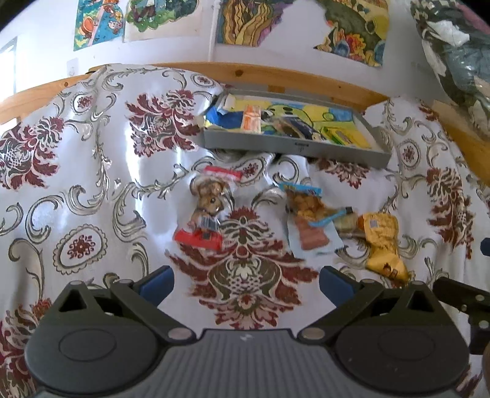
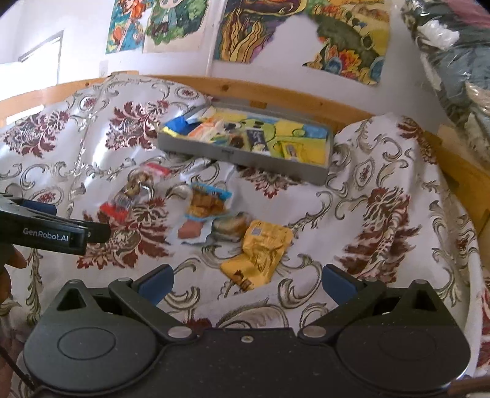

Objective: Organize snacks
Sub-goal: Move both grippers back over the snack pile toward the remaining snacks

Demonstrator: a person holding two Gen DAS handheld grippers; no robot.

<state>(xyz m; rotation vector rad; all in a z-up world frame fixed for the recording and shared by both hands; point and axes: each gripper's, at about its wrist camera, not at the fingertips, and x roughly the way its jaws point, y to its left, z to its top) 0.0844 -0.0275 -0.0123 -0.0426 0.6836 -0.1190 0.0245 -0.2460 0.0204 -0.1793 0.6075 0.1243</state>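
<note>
Floral bedspread (image 1: 92, 183), wooden bed rail (image 1: 275, 76), posters on wall (image 1: 245, 21)

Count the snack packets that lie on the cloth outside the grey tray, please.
4: red-ended packet at left, blue-edged packet in the middle, yellow packet at right, pale round snack between those two. Others may hide underneath.
</note>
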